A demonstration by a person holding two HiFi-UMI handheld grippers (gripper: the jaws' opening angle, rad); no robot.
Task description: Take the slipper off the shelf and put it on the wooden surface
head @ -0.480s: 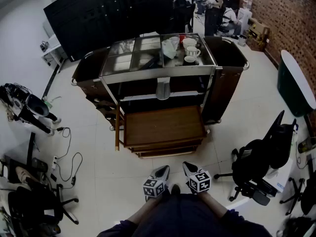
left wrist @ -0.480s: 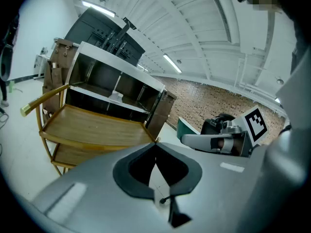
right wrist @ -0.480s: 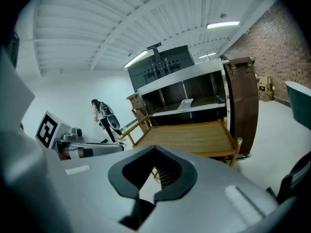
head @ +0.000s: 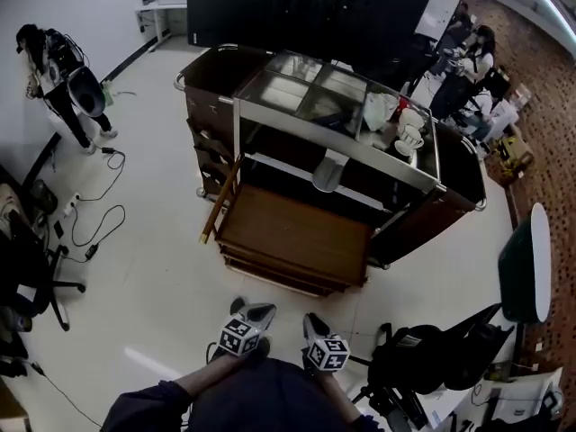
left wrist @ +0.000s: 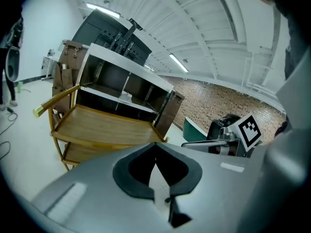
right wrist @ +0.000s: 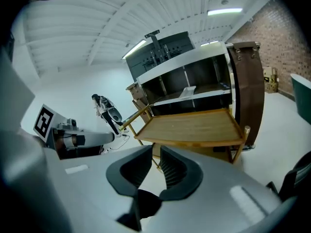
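A pale grey slipper (head: 328, 171) lies on the dark middle shelf of a service cart (head: 270, 115). It also shows as a small light shape, the slipper (left wrist: 125, 98) in the left gripper view and the slipper (right wrist: 187, 91) in the right gripper view. Below it juts the wooden surface (head: 297, 237), bare. Both grippers hang low by my body, well short of the cart. My left gripper (head: 259, 311) has its pads meeting, with nothing in it (left wrist: 155, 147). My right gripper (head: 312, 320) shows a narrow gap between its ribbed pads, holding nothing (right wrist: 155, 154).
Cups and a bag (head: 396, 124) sit on the cart's top. A black office chair (head: 441, 363) stands right of me, beside a green-and-white table (head: 526, 268). Cables (head: 90, 223) trail over the floor on the left. People sit at desks at the back right (head: 468, 52).
The head view has swung, so the cart now appears angled and further right. Both grippers have shifted a little left in the view and stay low near my body.
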